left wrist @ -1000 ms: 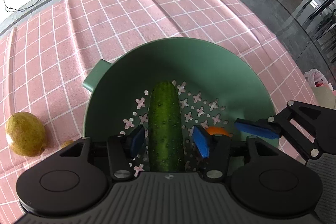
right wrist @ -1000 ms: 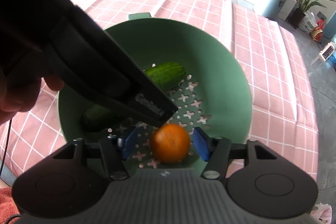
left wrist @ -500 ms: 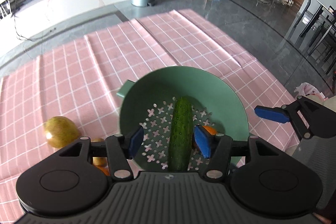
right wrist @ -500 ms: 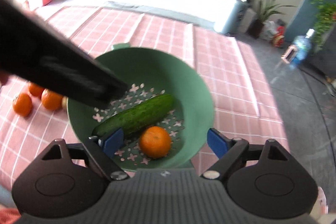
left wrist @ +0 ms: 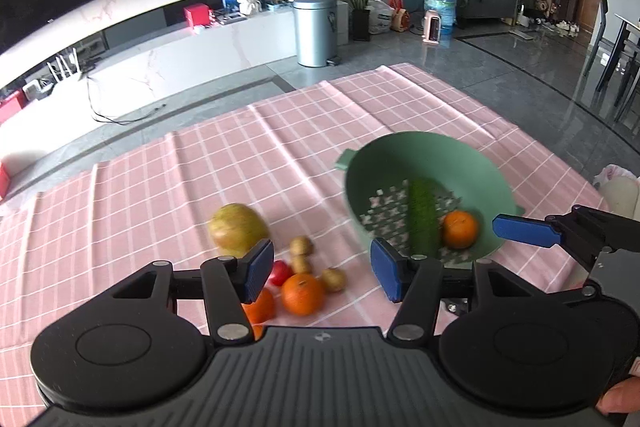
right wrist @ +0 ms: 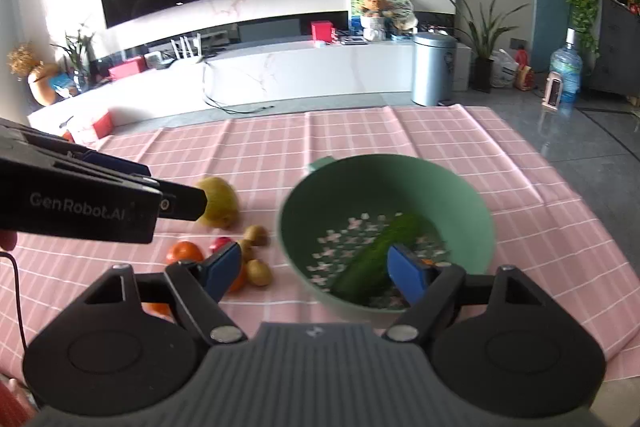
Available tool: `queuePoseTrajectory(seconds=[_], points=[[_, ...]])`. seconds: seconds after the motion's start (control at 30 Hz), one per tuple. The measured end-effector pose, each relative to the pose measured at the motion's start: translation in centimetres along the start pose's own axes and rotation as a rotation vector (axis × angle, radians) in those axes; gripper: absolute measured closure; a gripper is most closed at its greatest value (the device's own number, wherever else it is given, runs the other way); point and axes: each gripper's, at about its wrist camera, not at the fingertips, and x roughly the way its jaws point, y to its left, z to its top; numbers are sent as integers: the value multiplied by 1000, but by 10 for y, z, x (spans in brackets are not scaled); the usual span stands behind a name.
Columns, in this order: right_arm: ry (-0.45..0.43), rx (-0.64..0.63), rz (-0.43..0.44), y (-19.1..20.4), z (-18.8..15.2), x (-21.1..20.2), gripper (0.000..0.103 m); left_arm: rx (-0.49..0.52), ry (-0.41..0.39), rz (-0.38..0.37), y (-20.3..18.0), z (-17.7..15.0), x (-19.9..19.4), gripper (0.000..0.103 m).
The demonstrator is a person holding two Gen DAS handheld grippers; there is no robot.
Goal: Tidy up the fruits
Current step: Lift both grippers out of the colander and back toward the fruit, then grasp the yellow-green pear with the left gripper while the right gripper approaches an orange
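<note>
Hovering clear of the bowl [left wrist: 424,163] now, both my tongs are empty: the left tongs [left wrist: 322,273] stand spread with nothing between the pads, and the right tongs [right wrist: 314,273] are narrowing on air, also holding nothing. A second ago each sat low inside the bowl, left around the cucumber [left wrist: 422,223], right around an orange [left wrist: 459,229]; both pieces now lie loose on the perforated floor, touching side by side, so I judge those two drops done. Nearest me on the pink cloth [left wrist: 200,167], left of the bowl, waits the loose pile: two oranges [left wrist: 302,293], a small red fruit [left wrist: 280,271] and three little brown ones [left wrist: 301,246]. Just beyond them sits the big yellow-green fruit [left wrist: 238,229]. The far cloth is bare. With the left tongs already over that pile, I reckon an orange there is my next pick.
</note>
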Motion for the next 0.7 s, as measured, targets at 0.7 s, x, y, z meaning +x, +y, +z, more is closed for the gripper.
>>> queuePoseTrajectory(seconds=[0.7], points=[[14, -121, 35, 73, -14, 45, 57, -132, -1, -25, 85, -43, 29, 46]])
